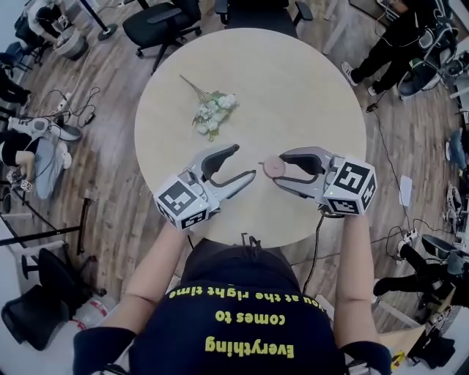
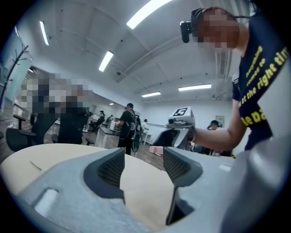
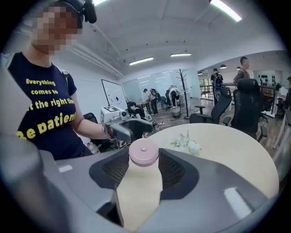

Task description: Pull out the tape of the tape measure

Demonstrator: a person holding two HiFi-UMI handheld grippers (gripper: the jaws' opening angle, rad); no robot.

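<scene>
A small round pink tape measure (image 1: 274,167) is held above the round beige table (image 1: 308,88) by my right gripper (image 1: 278,169). In the right gripper view the tape measure (image 3: 143,152) sits between the tips of both pads, with the right gripper (image 3: 143,160) shut on it. No tape shows pulled out. My left gripper (image 1: 245,162) stands open and empty just left of the tape measure, its jaws pointing toward it. In the left gripper view the left gripper (image 2: 143,155) has only tabletop between its pads, and the right gripper (image 2: 181,122) shows ahead.
A bunch of white artificial flowers (image 1: 212,111) lies on the far half of the table, also seen as flowers (image 3: 186,143). Office chairs (image 1: 157,22) stand beyond the table. A person (image 1: 388,44) is at the upper right. Cables (image 1: 69,106) lie on the floor at left.
</scene>
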